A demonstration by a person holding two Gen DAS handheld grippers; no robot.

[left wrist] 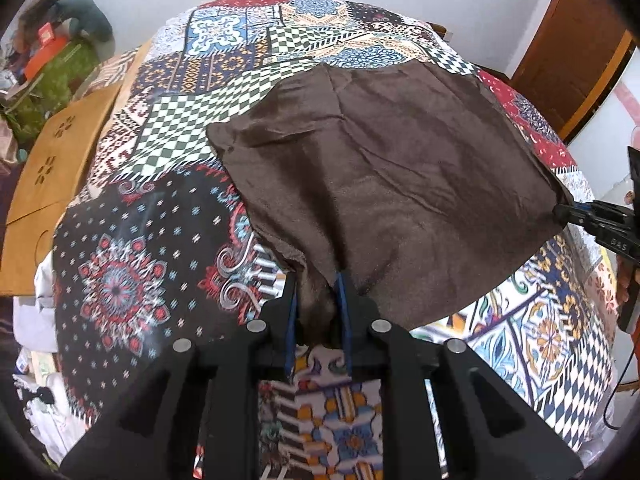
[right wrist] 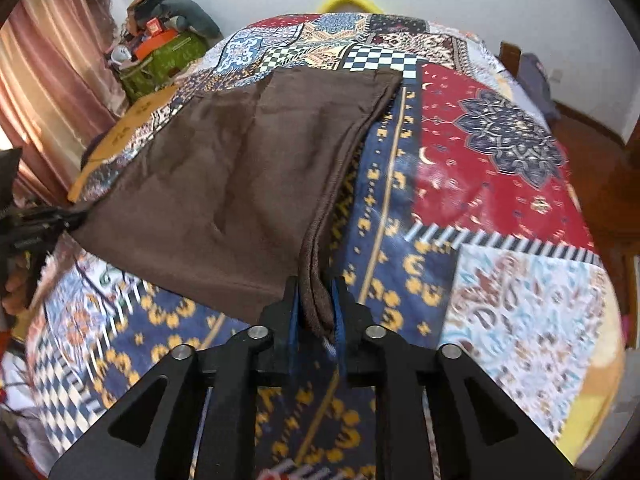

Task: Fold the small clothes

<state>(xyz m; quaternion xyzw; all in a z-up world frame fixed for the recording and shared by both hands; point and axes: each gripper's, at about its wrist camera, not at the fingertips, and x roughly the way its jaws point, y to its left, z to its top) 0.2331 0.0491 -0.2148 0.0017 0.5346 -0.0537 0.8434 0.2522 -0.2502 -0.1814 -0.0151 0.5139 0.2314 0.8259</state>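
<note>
Cloth [left wrist: 392, 184], plain brown, lies spread over a patchwork bedspread [left wrist: 132, 264] that covers the bed, its far edge flat and its near edge lifted at two corners. The left tongs [left wrist: 316, 312] are clamped on a bunched near corner of the cloth, the fabric gathered between the blue pads [left wrist: 292, 316]. The right tongs [right wrist: 316, 312] are clamped on the other near corner, where a hemmed, doubled edge runs away toward 12 o'clock along the cloth's right side.

From the left wrist view the right tongs show at 3 o'clock, gripping the cloth's corner there; from the right wrist view the left tongs [right wrist: 68, 216] show at 9 o'clock, doing the same on their side. Between the two the near edge hangs taut, just above the bedspread.

A wooden board [left wrist: 56, 168] with cut-out flower shapes lies at 9 o'clock beside the bed. A yellow ring [right wrist: 350, 0] peeks over the far edge at 12 o'clock. Pink curtains [right wrist: 48, 80] hang at 10 o'clock in the right wrist view.
</note>
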